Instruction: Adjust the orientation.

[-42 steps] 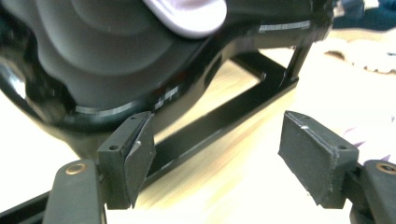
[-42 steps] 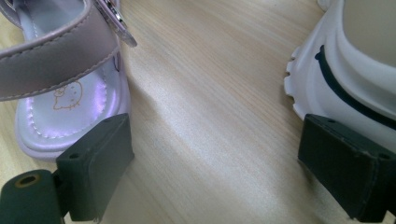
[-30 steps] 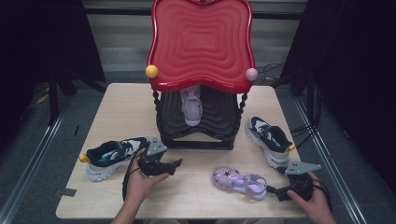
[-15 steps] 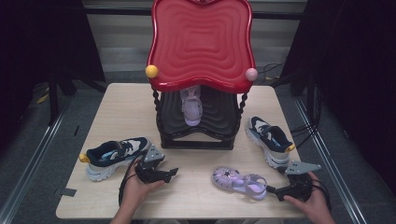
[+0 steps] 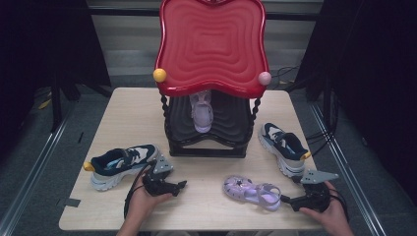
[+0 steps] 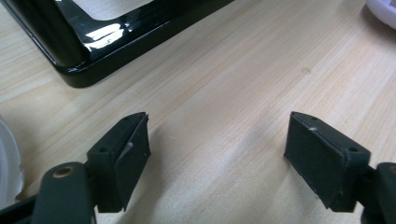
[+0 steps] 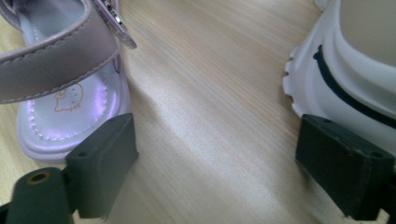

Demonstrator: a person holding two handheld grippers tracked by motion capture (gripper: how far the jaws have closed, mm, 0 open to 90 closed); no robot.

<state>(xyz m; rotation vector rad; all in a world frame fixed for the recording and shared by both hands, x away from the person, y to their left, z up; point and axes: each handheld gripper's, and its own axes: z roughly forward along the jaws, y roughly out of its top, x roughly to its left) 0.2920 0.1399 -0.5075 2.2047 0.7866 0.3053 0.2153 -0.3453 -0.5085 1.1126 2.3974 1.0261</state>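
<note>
A purple sandal (image 5: 252,191) lies on the wooden table (image 5: 128,113) near its front edge. Its mate (image 5: 201,110) sits on the black lower shelf of the red shoe rack (image 5: 211,44). A navy and white sneaker (image 5: 120,164) lies at the left, another (image 5: 284,147) at the right. My left gripper (image 5: 181,186) (image 6: 219,128) rests low beside the left sneaker; its jaws have just been opening, with bare wood between them. My right gripper (image 5: 285,199) (image 7: 217,130) points at the sandal's heel (image 7: 60,93); its jaws have just been closing but stand open over bare table, with the sneaker's sole (image 7: 345,79) beside one jaw.
The rack's black base (image 6: 93,46) stands just ahead of my left gripper. Dark curtains and cables surround the table. Bare tabletop lies between the left gripper and the sandal.
My left hand has sunk toward the table and come a little nearer the front edge. The right hand and the shoes have stayed put.
</note>
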